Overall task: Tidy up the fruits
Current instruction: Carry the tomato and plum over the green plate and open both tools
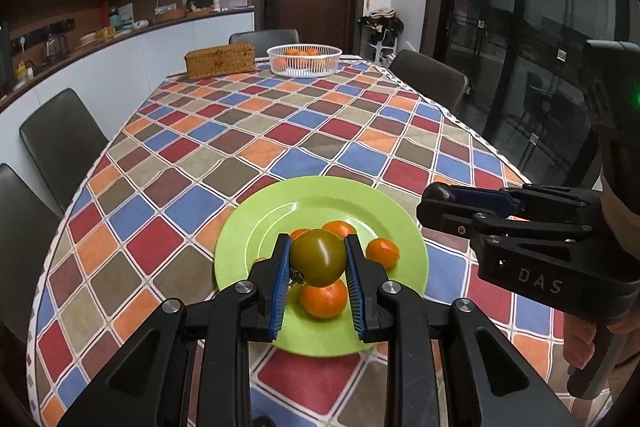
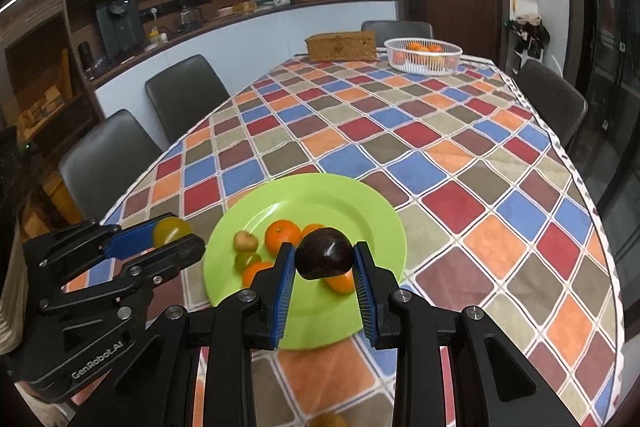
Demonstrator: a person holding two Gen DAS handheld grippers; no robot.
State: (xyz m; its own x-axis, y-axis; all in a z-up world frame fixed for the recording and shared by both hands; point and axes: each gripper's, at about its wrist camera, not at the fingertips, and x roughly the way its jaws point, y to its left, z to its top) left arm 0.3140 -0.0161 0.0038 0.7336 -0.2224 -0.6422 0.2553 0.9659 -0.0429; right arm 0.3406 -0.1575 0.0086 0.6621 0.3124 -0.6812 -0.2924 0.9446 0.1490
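A green plate (image 1: 256,227) sits on the checkered table near its front edge and holds several orange fruits (image 1: 324,298). My left gripper (image 1: 318,259) is shut on an olive-green tomato (image 1: 318,257) above the plate; it also shows in the right wrist view (image 2: 172,231). My right gripper (image 2: 325,259) is shut on a dark avocado (image 2: 325,254) above the plate (image 2: 360,203). On the plate I see oranges (image 2: 282,235), a pale heart-shaped fruit (image 2: 244,241) and a small green one (image 2: 246,259).
A white basket (image 1: 304,65) with oranges and a wicker box (image 1: 220,61) stand at the table's far end. Dark chairs (image 1: 60,139) line both long sides. My right gripper shows at the right of the left wrist view (image 1: 440,203).
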